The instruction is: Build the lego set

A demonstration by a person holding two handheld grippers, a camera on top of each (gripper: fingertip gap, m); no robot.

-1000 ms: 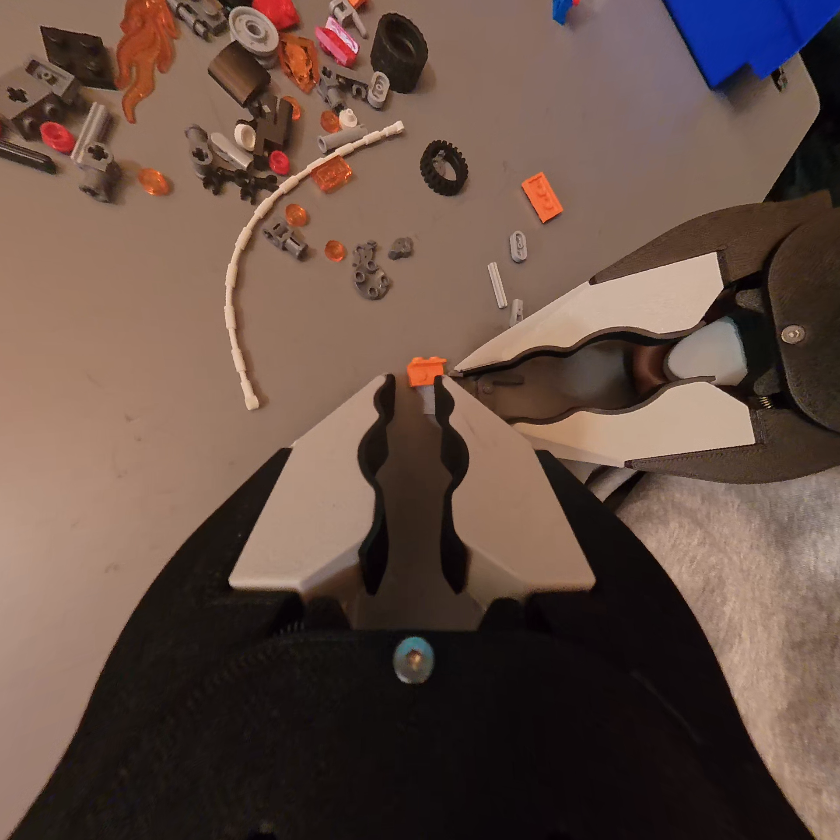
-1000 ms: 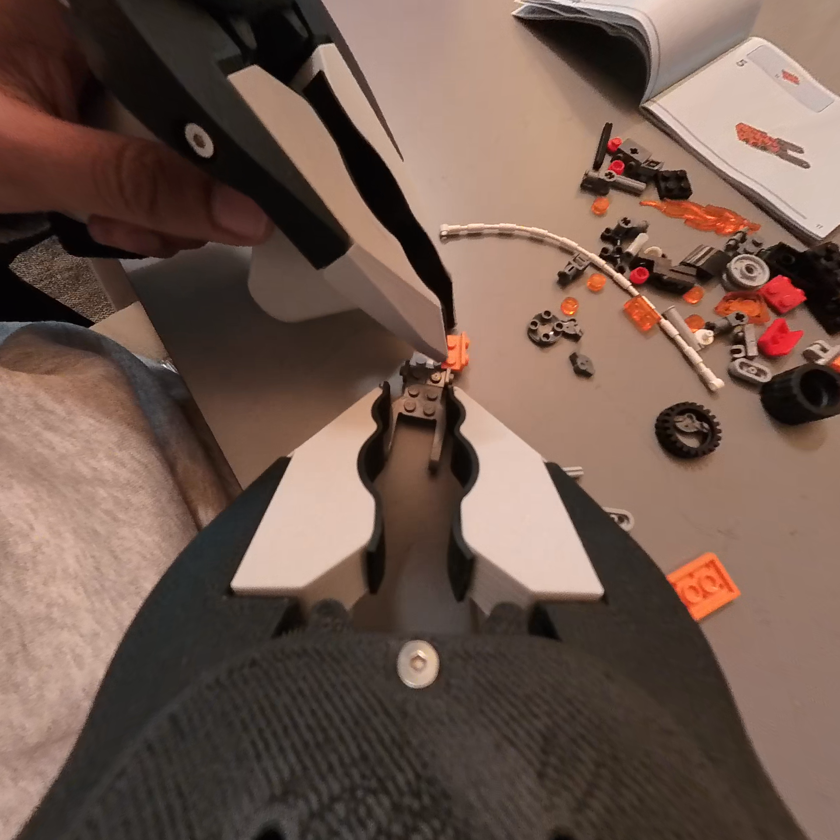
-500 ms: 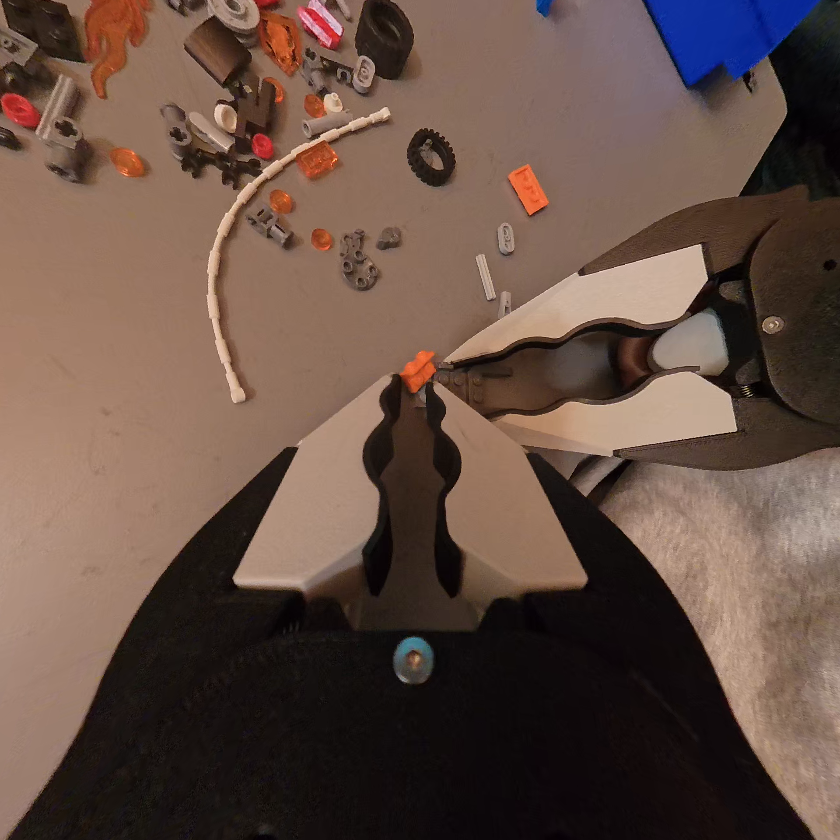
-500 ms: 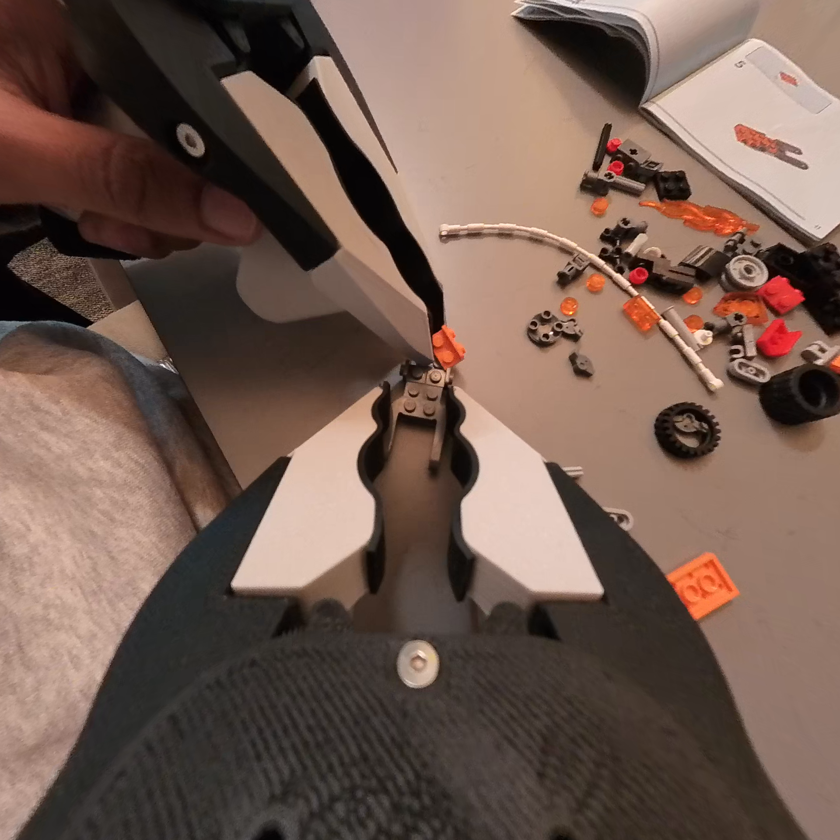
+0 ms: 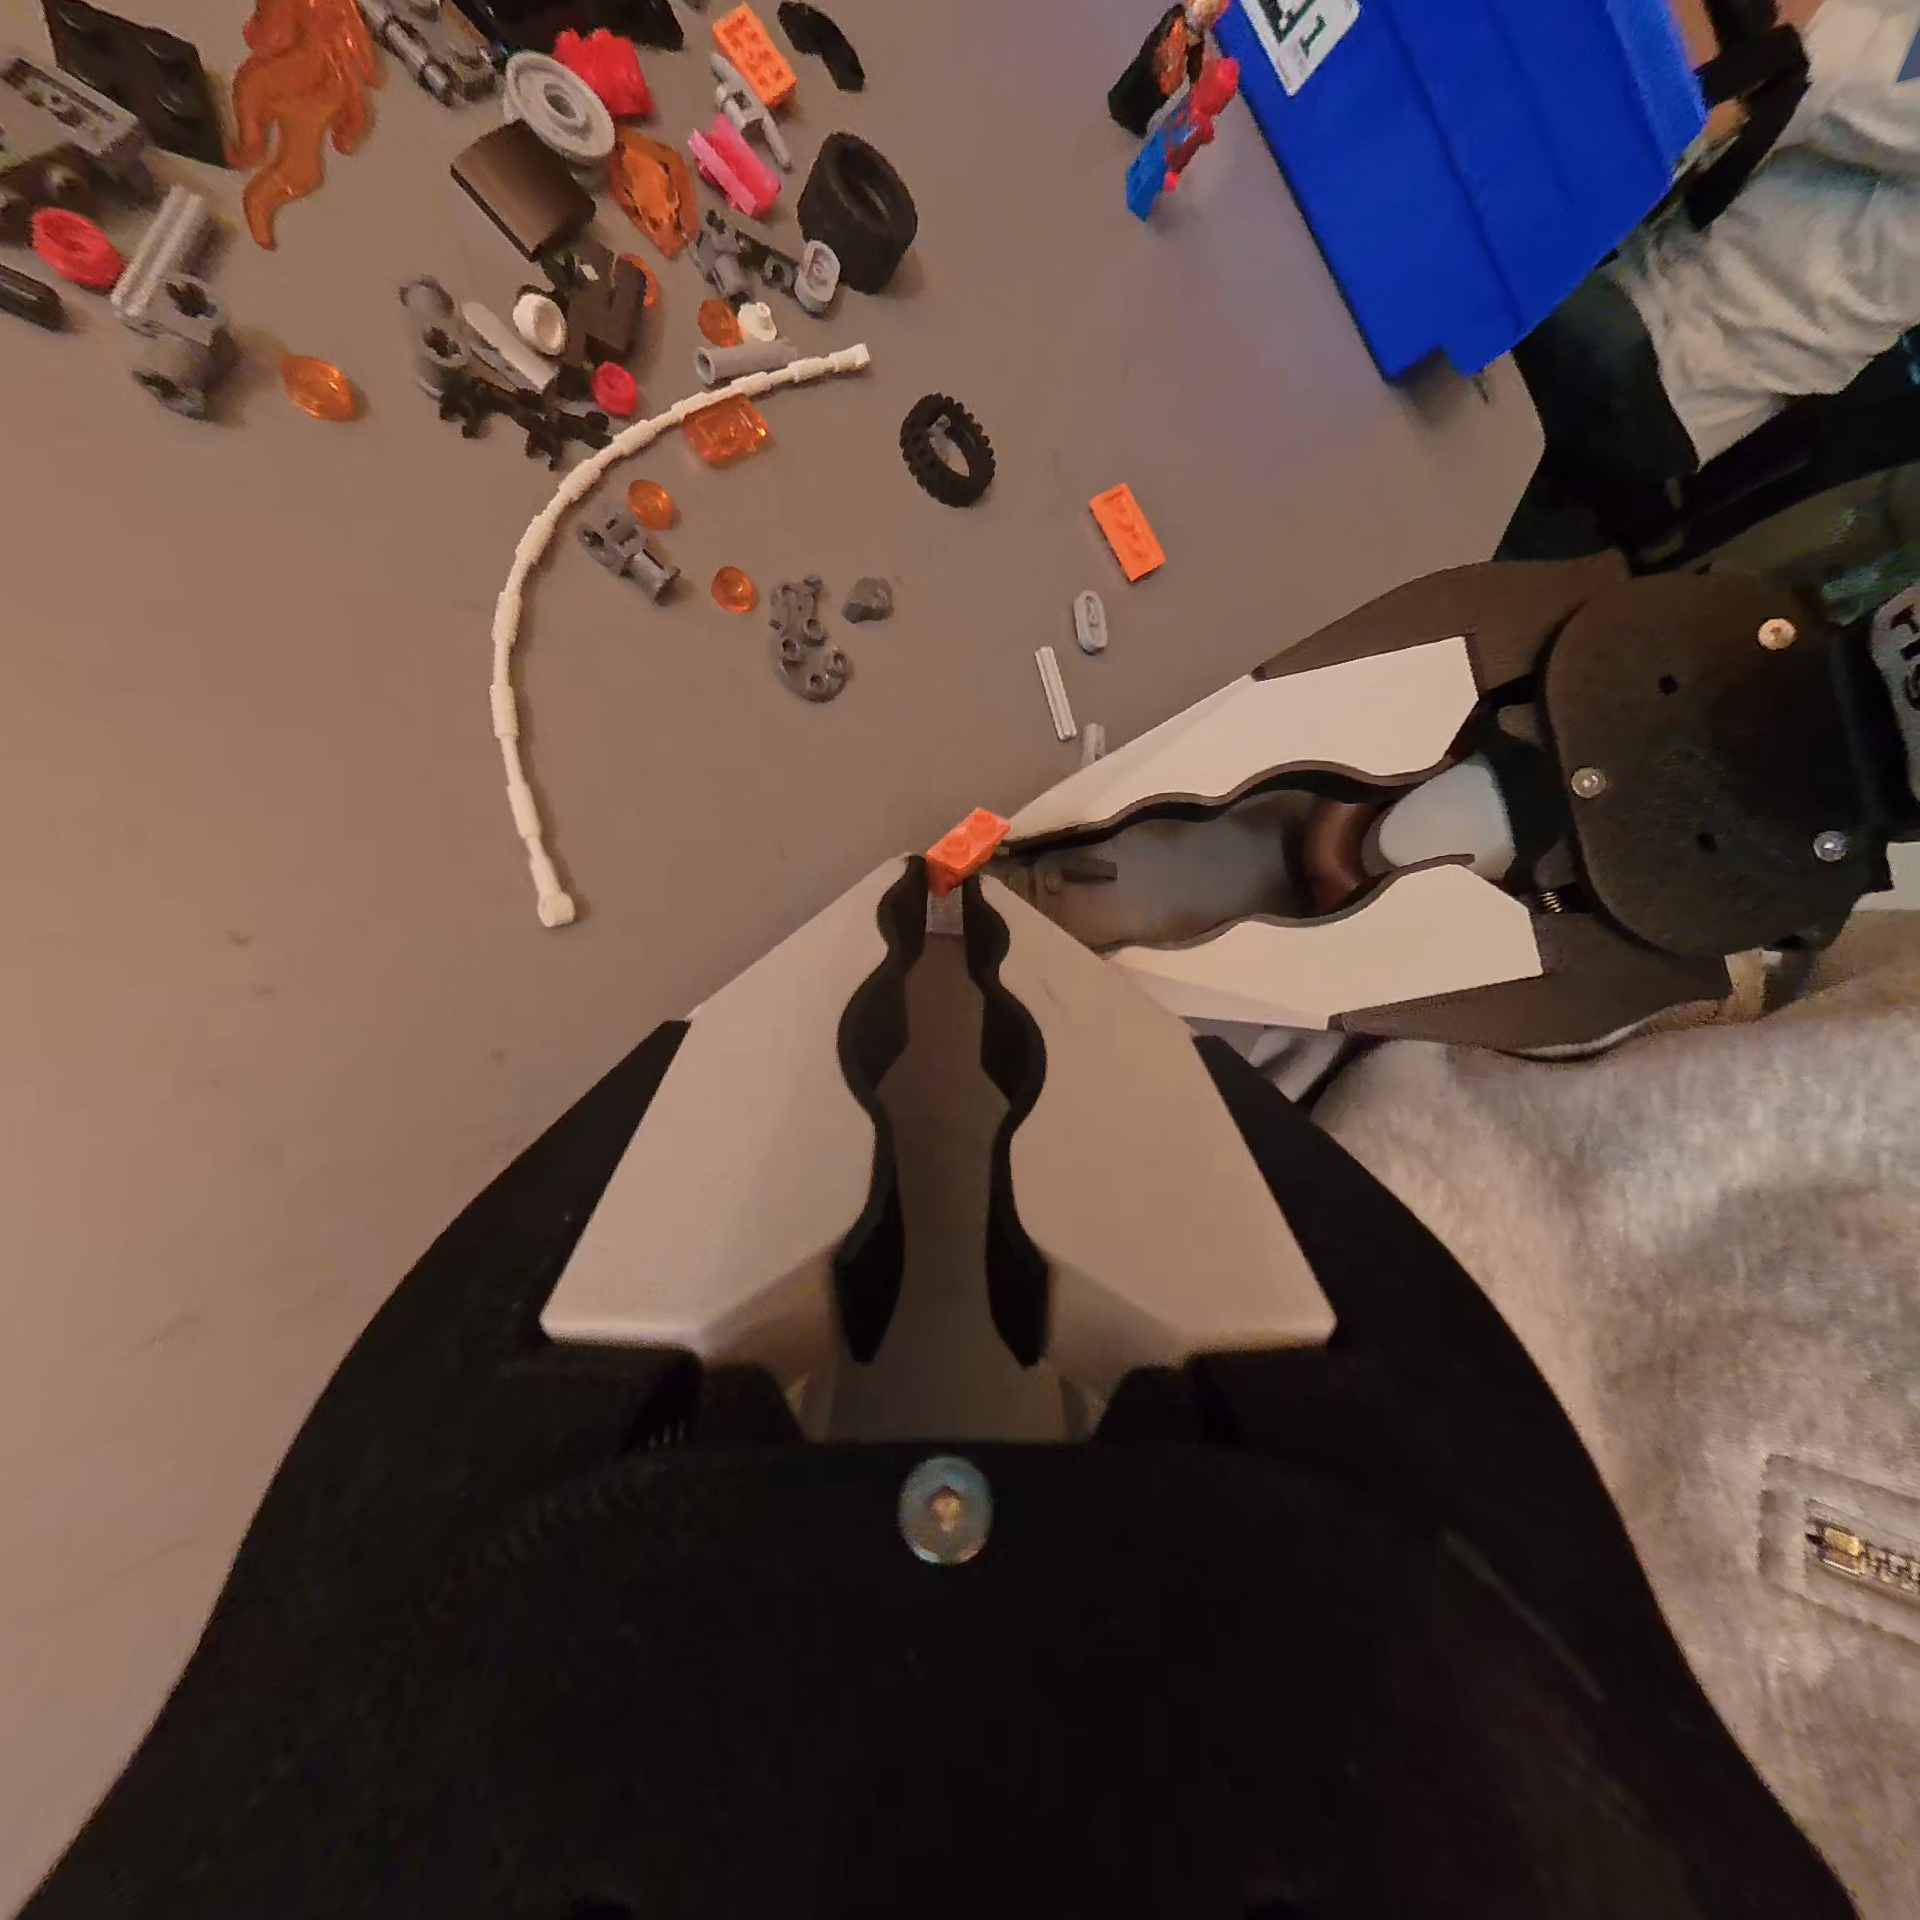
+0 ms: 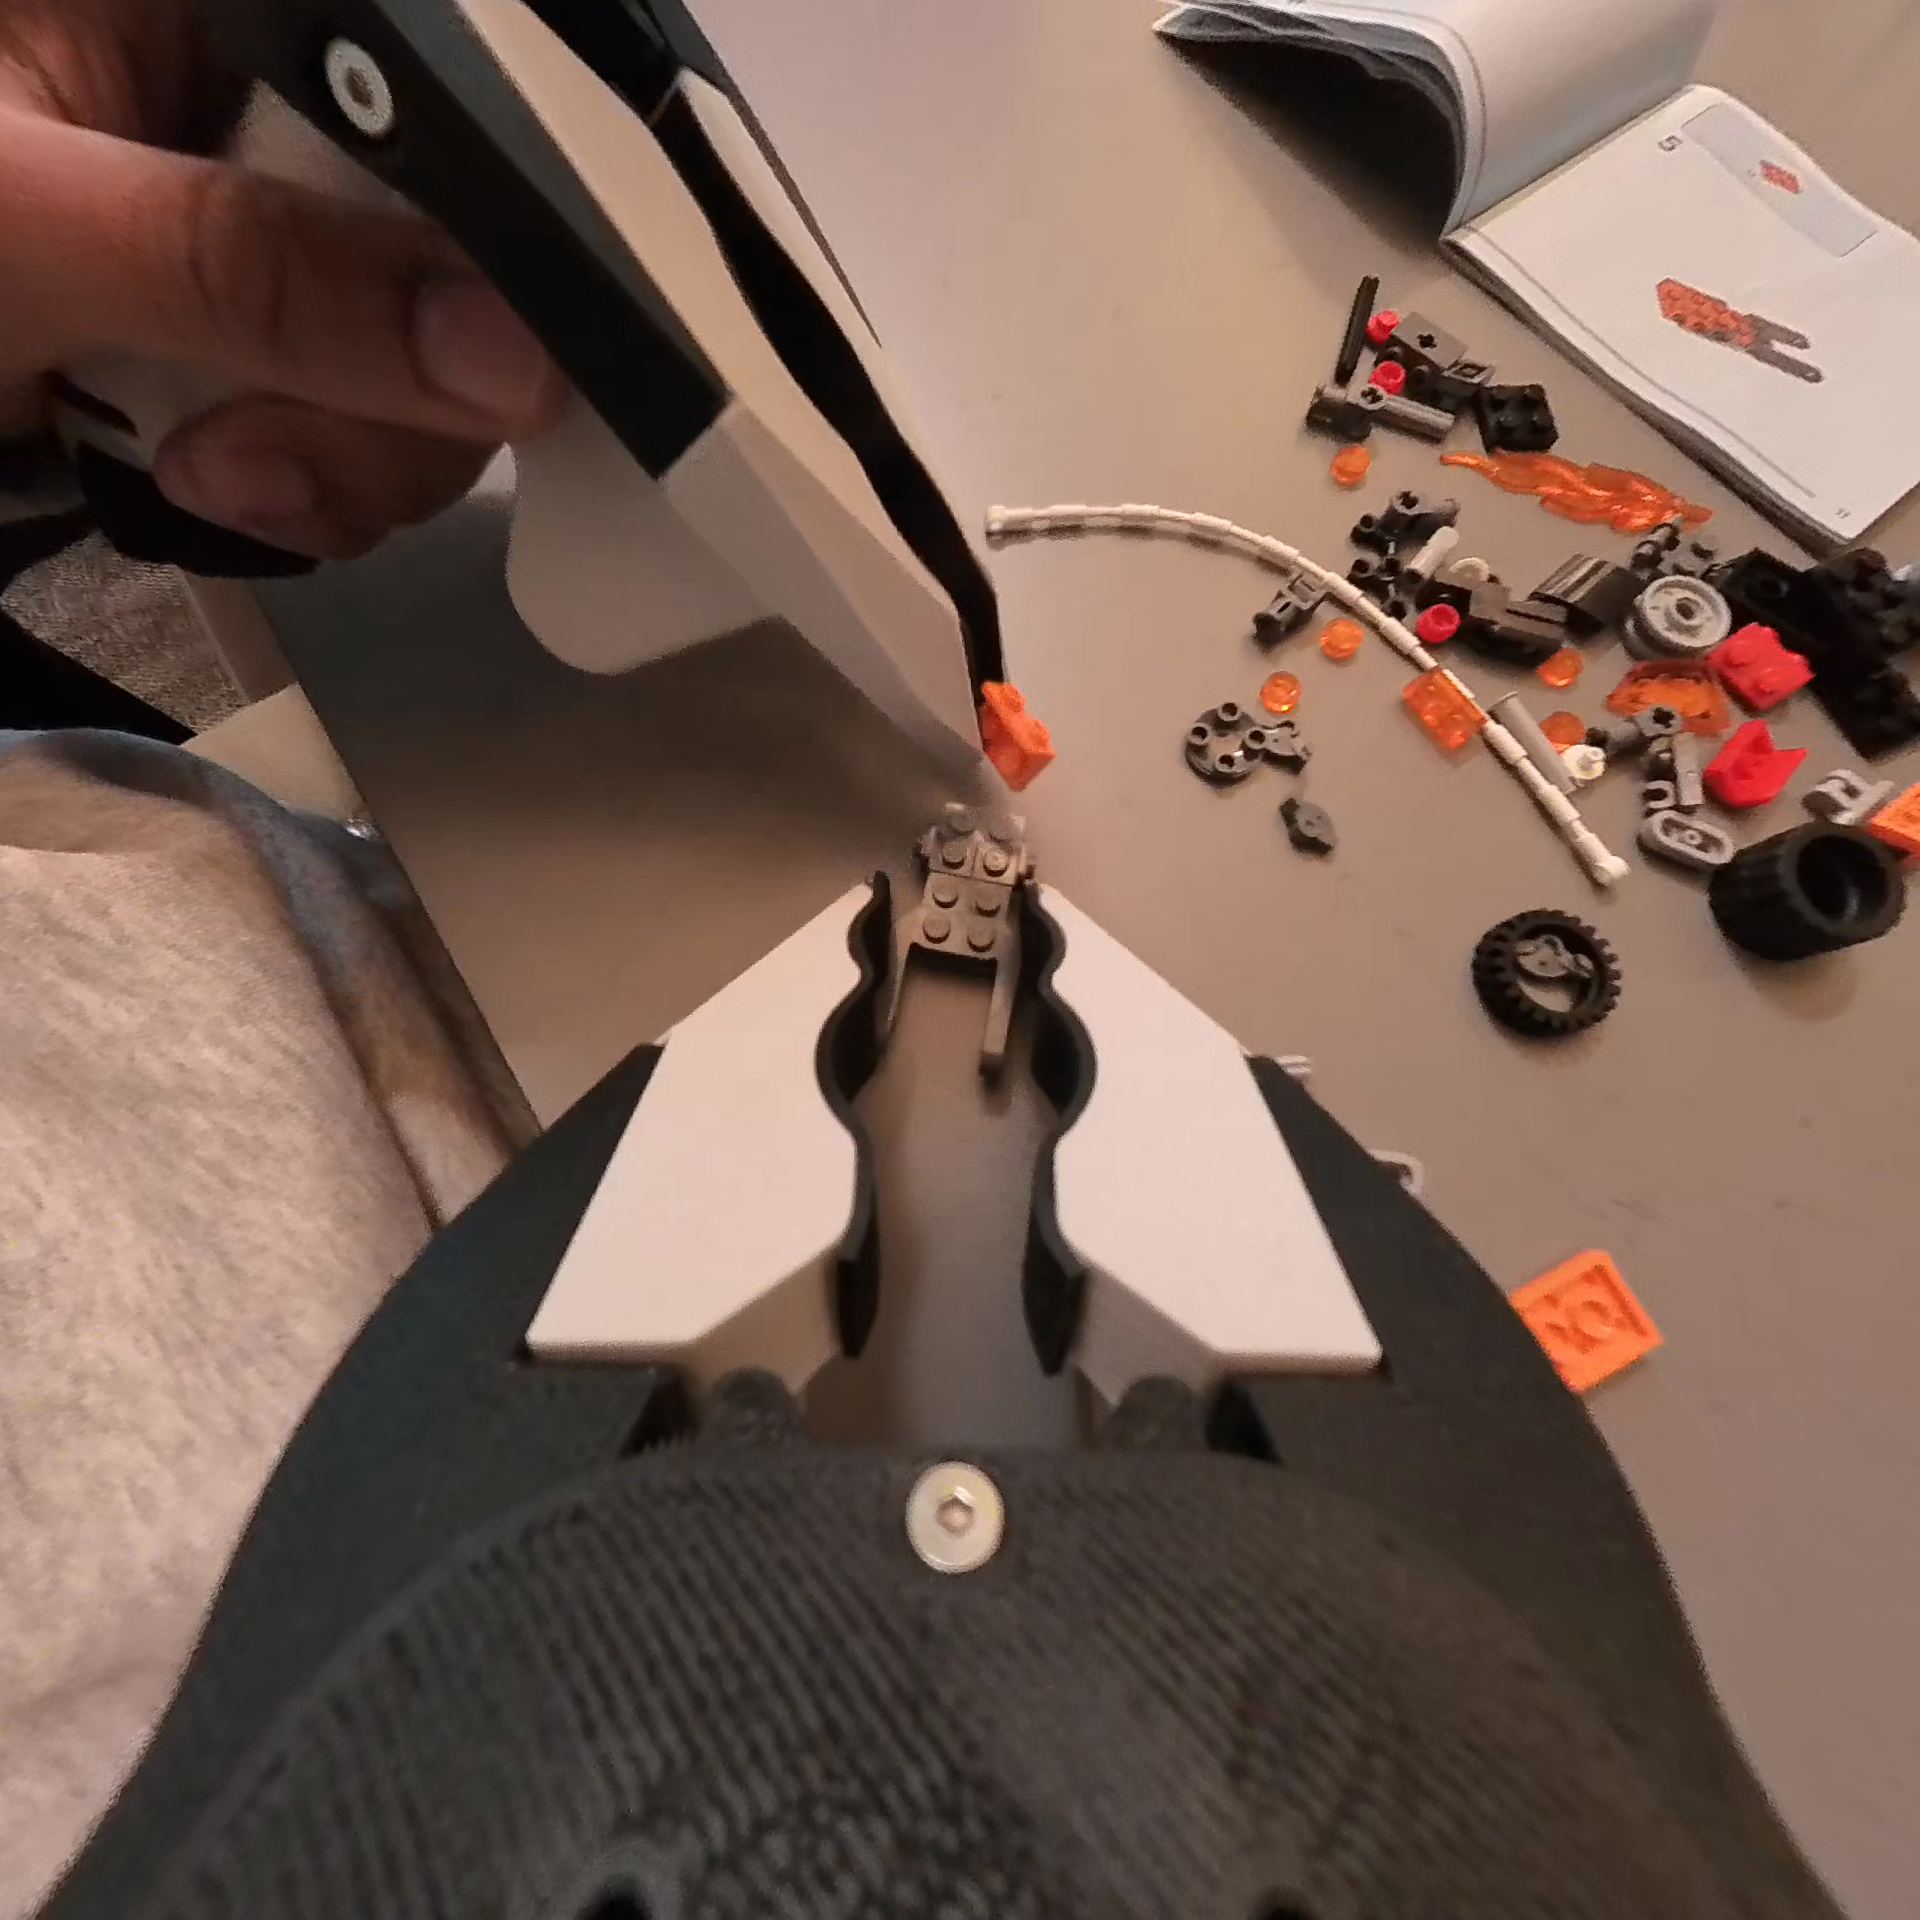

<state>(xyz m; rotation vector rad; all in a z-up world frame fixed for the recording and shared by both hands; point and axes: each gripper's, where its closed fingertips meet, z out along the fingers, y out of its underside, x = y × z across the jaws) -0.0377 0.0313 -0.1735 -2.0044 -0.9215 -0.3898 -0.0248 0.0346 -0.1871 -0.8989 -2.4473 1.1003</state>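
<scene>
My left gripper (image 5: 943,881) is shut on a small orange plate (image 5: 965,847), pinched at its fingertips. In the right wrist view that gripper comes in from the upper left with the orange plate (image 6: 1015,736) held tilted, just above and apart from the dark grey lego assembly (image 6: 966,904). My right gripper (image 6: 956,894) is shut on that assembly, whose studs face up and whose thin arm runs back between the fingers. In the left wrist view the right gripper (image 5: 1023,868) points in from the right, tip to tip with the left one.
Loose parts lie on the grey table (image 5: 260,935): a white flexible hose (image 5: 582,499), a thin tyre (image 5: 947,449), a fat tyre (image 5: 857,211), an orange plate (image 5: 1127,531), orange flame pieces (image 5: 296,104). A blue box (image 5: 1455,156) stands far right. An open instruction booklet (image 6: 1683,239) lies far off. Grey clothing (image 5: 1610,1351) borders the near edge.
The left gripper has lifted the orange plate up and away from the grey assembly and tilted it. The right gripper still holds the assembly in the same place.
</scene>
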